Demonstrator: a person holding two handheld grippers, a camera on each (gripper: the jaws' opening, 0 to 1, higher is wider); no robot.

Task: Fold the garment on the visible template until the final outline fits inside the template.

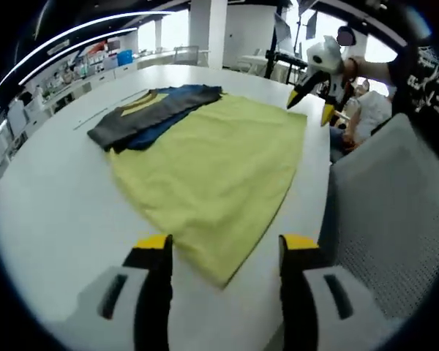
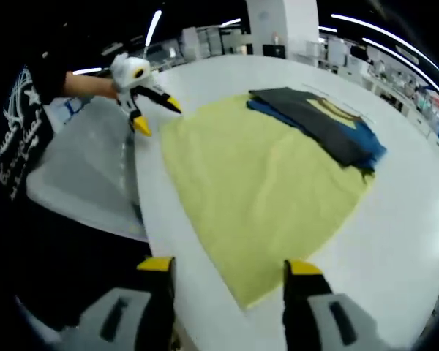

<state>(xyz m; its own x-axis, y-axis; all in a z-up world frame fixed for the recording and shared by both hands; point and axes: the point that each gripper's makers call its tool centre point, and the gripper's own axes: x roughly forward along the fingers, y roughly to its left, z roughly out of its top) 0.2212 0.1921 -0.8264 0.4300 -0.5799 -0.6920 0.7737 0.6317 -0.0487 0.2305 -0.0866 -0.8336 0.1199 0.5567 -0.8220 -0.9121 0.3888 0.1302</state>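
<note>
Lying on the worktop: a yellow cloth (image 1: pixel 218 172) is spread flat on the white worktop (image 1: pixel 51 212), one corner pointing toward the left tool.
Garment: a folded dark garment (image 1: pixel 155 113), grey over blue with a yellow neck trim, rests on the far edge of the yellow cloth, partly on the bare worktop; in the right gripper view the garment (image 2: pixel 325 124) sits at the cloth's (image 2: pixel 263 190) far right side.
Left tool: the left tool (image 1: pixel 225 252) hangs above the near corner of the cloth, its yellow-tipped jaws spread wide with nothing between them; in the right gripper view the left tool (image 2: pixel 156 113) shows at upper left, held in a hand (image 2: pixel 95 84), jaws parted beside the cloth's far corner.
Right tool: the right tool (image 2: pixel 229 276) hovers over the worktop (image 2: pixel 402 241) edge at another corner of the cloth, jaws spread apart and empty; in the left gripper view the right tool (image 1: pixel 311 102) appears at upper right, tips apart, just off the cloth's corner.
Chair: a grey chair (image 1: pixel 391 212) stands beside the worktop.
Person: a dark printed sleeve (image 2: pixel 22 117) shows at the left of the right gripper view.
Room: shelves and desks stand far behind.
</note>
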